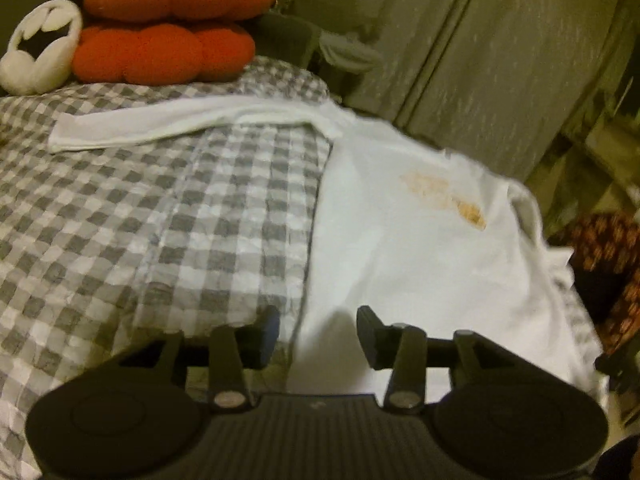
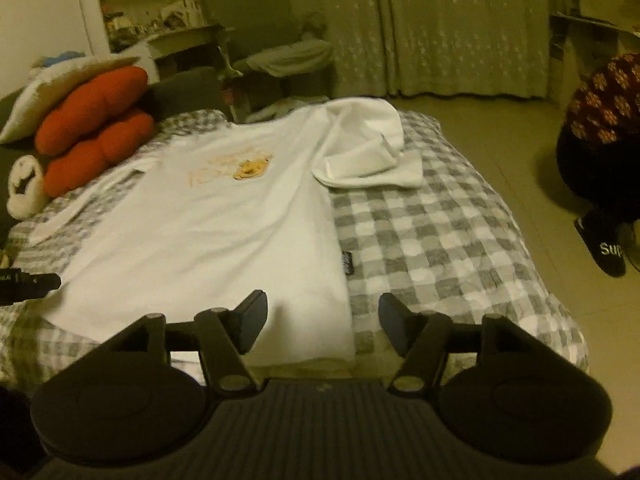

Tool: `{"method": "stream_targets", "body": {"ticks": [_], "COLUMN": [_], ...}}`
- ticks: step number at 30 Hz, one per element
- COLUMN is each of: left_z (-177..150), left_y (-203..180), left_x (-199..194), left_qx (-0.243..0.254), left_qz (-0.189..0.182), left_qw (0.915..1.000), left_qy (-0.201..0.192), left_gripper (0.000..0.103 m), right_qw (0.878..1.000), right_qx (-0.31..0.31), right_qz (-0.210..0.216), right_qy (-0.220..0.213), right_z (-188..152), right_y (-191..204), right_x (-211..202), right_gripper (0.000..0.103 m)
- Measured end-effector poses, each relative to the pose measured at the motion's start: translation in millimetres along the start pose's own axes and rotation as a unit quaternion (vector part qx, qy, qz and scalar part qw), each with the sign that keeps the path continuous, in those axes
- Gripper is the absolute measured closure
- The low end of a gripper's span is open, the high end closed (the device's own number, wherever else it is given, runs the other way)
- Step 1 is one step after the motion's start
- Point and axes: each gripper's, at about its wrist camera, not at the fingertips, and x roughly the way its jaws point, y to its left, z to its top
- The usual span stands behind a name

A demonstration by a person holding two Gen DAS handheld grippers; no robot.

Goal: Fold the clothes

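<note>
1. A white sweatshirt lies spread flat, front up, on a bed covered by a grey-and-white checked blanket, under dim yellowish light.
2. An orange print marks the chest; in the left wrist view the same print sits at about 2 o'clock from the left claw.
3. One sleeve is folded back in a loose heap at the sweatshirt's 1 o'clock shoulder, resting partly on the blanket.
4. The other sleeve stretches out straight across the checks, toward 10 o'clock in the left wrist view.
5. The left claw hovers released over the sweatshirt's left edge near the hem, its jaws apart and nothing between them.
6. The right claw hangs released above the hem's right corner, jaws wide apart, the left finger over white cloth and the right finger over blanket.
7. A small dark label lies on the blanket at the sweatshirt's right side seam.
8. Two red cushions are stacked at 10 o'clock by the head of the bed, with a white plush toy just beside them.
9. A pale pillow leans on top of the red stack.
10. Patterned curtains hang along the far wall at 12 o'clock.
11. At 3 o'clock a person in a dark flowered garment crouches on the floor, one dark slipper showing white lettering.
</note>
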Motion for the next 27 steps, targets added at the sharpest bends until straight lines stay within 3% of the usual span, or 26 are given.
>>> {"method": "stream_targets", "body": {"ticks": [1, 2, 3, 4, 7, 11, 15, 19, 22, 25, 27], "left_z": [-1.2, -2.4, -3.6, -5.2, -6.7, -6.0, -15.9, -25.8, -24.3, -16.9, -9.2], "left_y": [-1.6, -3.3, -3.2, -1.7, 0.7, 11.8, 3.4, -14.4, -14.8, -6.6, -8.8], "left_x": [0.9, 1.5, 1.3, 2.0, -4.7, -24.1, -47.4, -54.1, -43.2, -44.4, -47.7], "left_qx": [0.007, 0.015, 0.019, 0.017, 0.014, -0.031, -0.029, 0.019, 0.026, 0.003, 0.009], "left_qz": [-0.002, -0.004, -0.012, -0.022, -0.031, -0.065, -0.083, -0.064, -0.043, -0.027, -0.019], "left_qw": [1.0, 0.9999, 0.9998, 0.9996, 0.9994, 0.9972, 0.9953, 0.9965, 0.9983, 0.999, 0.9985], "left_qy": [-0.002, -0.004, -0.001, 0.007, -0.001, -0.021, -0.04, -0.051, -0.029, -0.035, -0.051], "left_gripper": [0.06, 0.067, 0.095, 0.095, 0.096, 0.097, 0.098, 0.098, 0.096, 0.088, 0.072], "right_qw": [1.0, 1.0, 1.0, 0.999, 0.999, 1.0, 0.997, 0.997, 0.999, 1.0, 0.999], "right_qx": [-0.001, -0.001, -0.001, -0.004, -0.028, 0.021, 0.054, 0.055, 0.04, 0.011, 0.035], "right_qz": [0.004, 0.008, 0.012, 0.0, -0.023, 0.008, 0.037, 0.028, 0.018, 0.022, 0.026], "right_qy": [0.005, 0.016, 0.027, 0.039, 0.025, -0.011, -0.049, -0.037, 0.0, -0.008, -0.014], "right_z": [-0.7, -1.9, -3.1, -5.2, -9.1, -5.2, -2.7, -5.3, -6.6, 0.3, 10.7], "right_y": [0.2, 0.3, 0.5, 1.7, 7.8, -6.8, -17.4, -22.7, -19.4, -14.3, -22.8], "right_x": [3.5, 7.7, 12.0, 18.3, 16.1, -8.0, -45.0, -46.0, -30.2, -29.3, -24.6], "right_gripper": [0.039, 0.043, 0.062, 0.087, 0.098, 0.099, 0.099, 0.099, 0.096, 0.088, 0.087]}}
